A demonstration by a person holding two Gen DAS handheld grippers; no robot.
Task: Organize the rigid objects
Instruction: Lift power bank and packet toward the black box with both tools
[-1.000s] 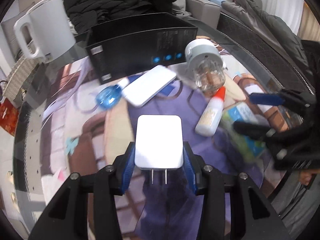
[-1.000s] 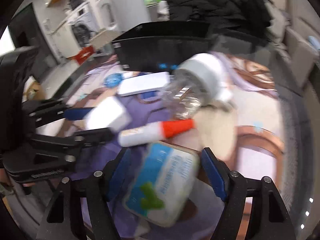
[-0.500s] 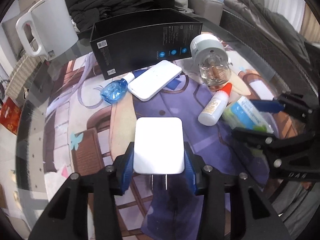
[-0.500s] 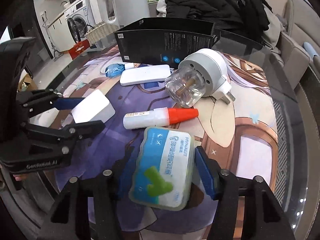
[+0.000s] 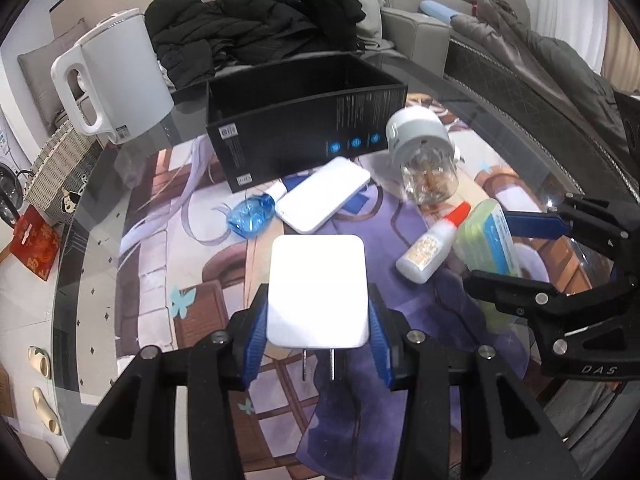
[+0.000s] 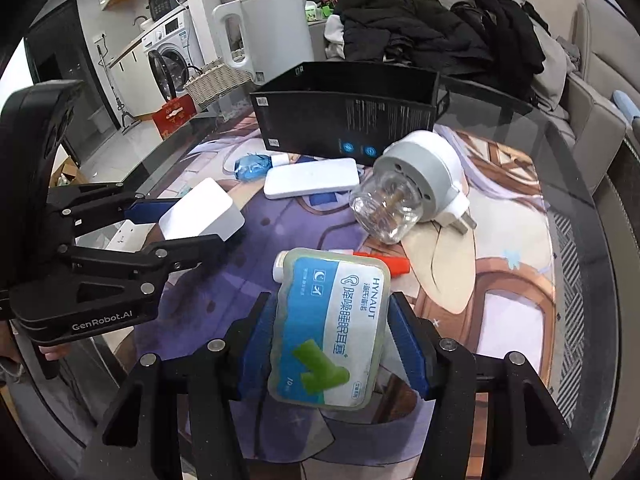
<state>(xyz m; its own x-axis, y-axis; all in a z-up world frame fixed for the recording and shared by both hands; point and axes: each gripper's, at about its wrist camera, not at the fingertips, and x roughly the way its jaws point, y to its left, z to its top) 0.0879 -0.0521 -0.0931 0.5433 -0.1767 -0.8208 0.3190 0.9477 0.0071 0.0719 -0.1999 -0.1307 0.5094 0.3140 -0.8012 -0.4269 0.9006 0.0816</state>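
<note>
My left gripper (image 5: 318,320) is shut on a white charger plug (image 5: 317,290), prongs toward the camera, held above the glass table; it also shows in the right wrist view (image 6: 202,216). My right gripper (image 6: 332,344) is shut on a clear earplug case (image 6: 330,326) with a blue and white label; it shows in the left wrist view (image 5: 486,236) too. An open black box (image 5: 304,120) stands at the back. In front of it lie a white power bank (image 5: 324,194), a blue bottle (image 5: 250,216), a glue bottle (image 5: 432,246) and a grey plug-in vaporizer (image 5: 424,152).
A white kettle (image 5: 112,76) stands at the back left of the round glass table (image 5: 96,280). A wicker basket (image 5: 60,172) and dark coats on a sofa (image 5: 260,28) lie beyond the table edge.
Both grippers have lifted their objects higher and drawn back from the table. The right gripper closed on the earplug case and raised it off the glue bottle area.
</note>
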